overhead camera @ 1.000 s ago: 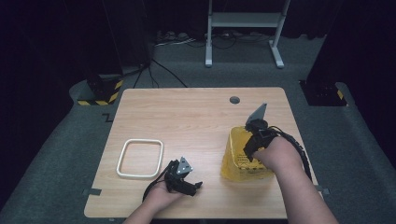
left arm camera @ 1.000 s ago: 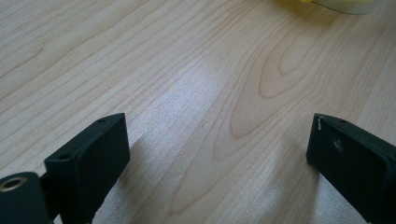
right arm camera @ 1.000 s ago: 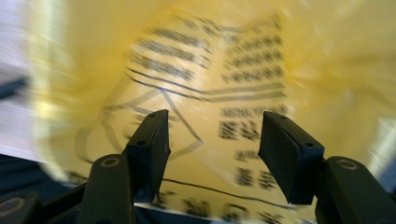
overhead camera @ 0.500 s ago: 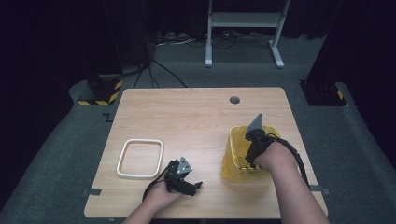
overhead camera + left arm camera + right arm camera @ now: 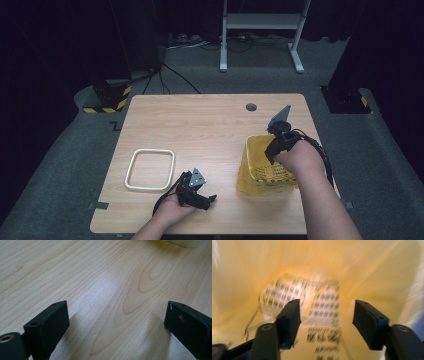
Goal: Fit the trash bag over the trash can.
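Note:
A yellow mesh basket (image 5: 260, 172) stands on the right of the wooden table (image 5: 200, 125). My right gripper (image 5: 272, 150) reaches down into it from the far rim. In the blurred right gripper view its jaws (image 5: 327, 307) stand apart and have just been opening. Clear packets with black print (image 5: 322, 300) lie on the basket floor beyond them, and nothing is pinched between the pads. My left gripper (image 5: 202, 196) rests on the table near the front edge. In the left gripper view it (image 5: 117, 307) is wide open over bare wood.
A white rounded rectangular frame (image 5: 150, 169) lies flat at the front left of the table. A round cable hole (image 5: 251, 107) sits near the far edge. The basket's edge (image 5: 185, 242) shows ahead of the left gripper. Dark carpet surrounds the table.
The right gripper dipped toward the near side of the basket, then shifted back toward its far rim, and its view is motion-blurred. The left gripper has stayed where it was.

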